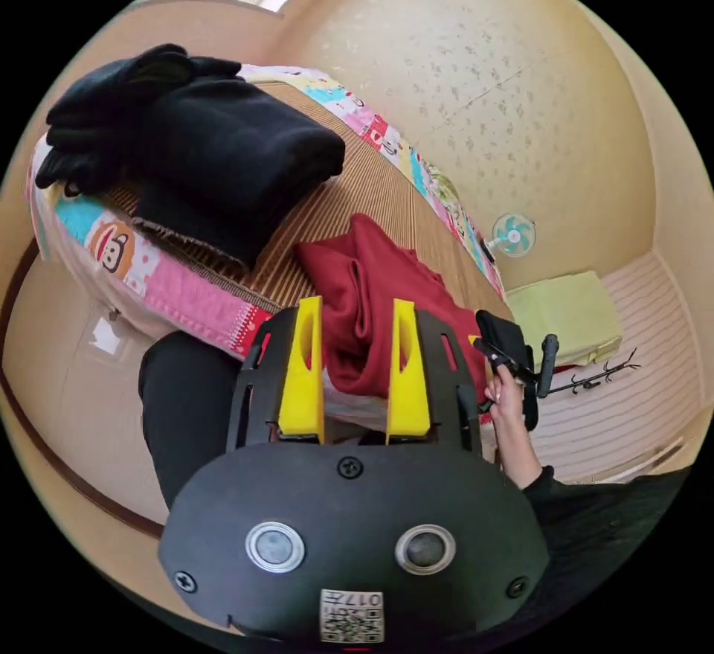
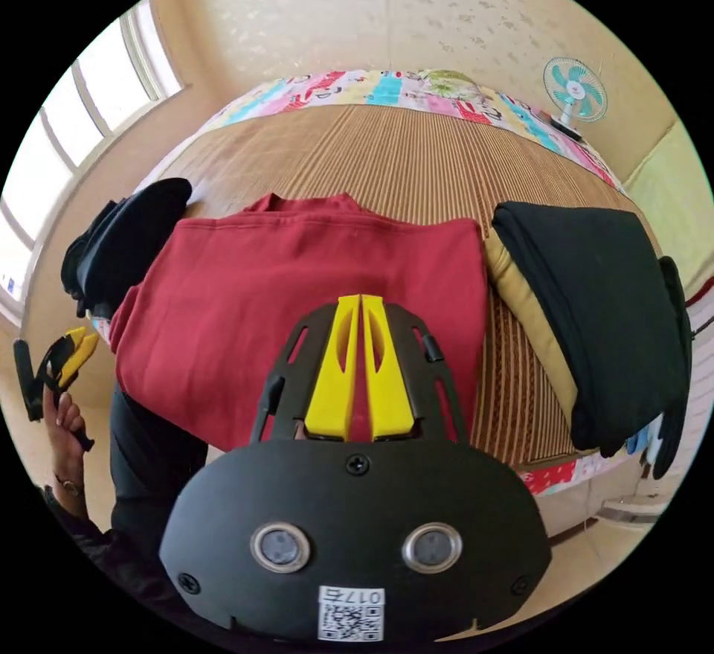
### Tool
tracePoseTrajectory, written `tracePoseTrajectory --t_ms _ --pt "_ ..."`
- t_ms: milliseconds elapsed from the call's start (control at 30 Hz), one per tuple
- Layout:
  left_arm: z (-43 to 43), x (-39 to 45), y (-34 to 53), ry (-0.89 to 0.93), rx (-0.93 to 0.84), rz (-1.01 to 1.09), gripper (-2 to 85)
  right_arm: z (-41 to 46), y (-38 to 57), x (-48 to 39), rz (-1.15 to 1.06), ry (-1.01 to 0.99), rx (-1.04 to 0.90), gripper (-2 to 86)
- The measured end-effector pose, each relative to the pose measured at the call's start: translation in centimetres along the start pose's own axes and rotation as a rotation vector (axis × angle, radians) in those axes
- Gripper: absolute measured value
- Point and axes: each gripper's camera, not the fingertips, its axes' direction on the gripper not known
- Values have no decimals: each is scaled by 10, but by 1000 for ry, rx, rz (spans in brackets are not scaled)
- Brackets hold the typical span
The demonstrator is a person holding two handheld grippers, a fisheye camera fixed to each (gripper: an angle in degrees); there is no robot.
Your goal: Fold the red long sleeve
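Red long sleeve (image 2: pixel 297 289) lying folded on the striped mat (image 2: pixel 387 155) (dark folded clothes (image 2: pixel 602 312) beside it), left gripper (image 1: pixel 355 312) jaws spread, empty, right gripper (image 2: pixel 361 312) jaws pressed together, empty above the garment.

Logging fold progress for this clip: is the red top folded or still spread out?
Partly folded. In the right gripper view the red top lies as a flat block on the mat, collar showing, no sleeves sticking out.

No legible text or signs anywhere in either view.
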Motion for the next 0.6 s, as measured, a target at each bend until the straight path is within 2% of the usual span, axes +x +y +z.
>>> tracePoseTrajectory --t_ms 67,167,200,233,267,333,467,600 --pt "11 -16 12 54 -84 -61 176 -19 9 -27 -33 -150 129 10" --pt "52 -35 33 94 -212 -149 170 -2 25 -60 -103 -278 176 8" --pt "62 -42 38 149 -211 -207 144 10 26 -67 -129 -280 140 8" --pt "64 -44 39 191 -186 -233 122 45 26 -77 -152 -237 -29 7" --pt "61 -44 38 265 -110 -264 92 52 28 -74 -144 -215 -44 6" --pt "54 -22 28 272 -44 -226 72 28 29 -56 -127 -215 -19 5" --pt "66 102 -4 230 -23 137 56 -30 50 16 -68 -200 48 4" --pt "115 230 17 335 -94 494 55 -68 88 102 72 -154 67 6"
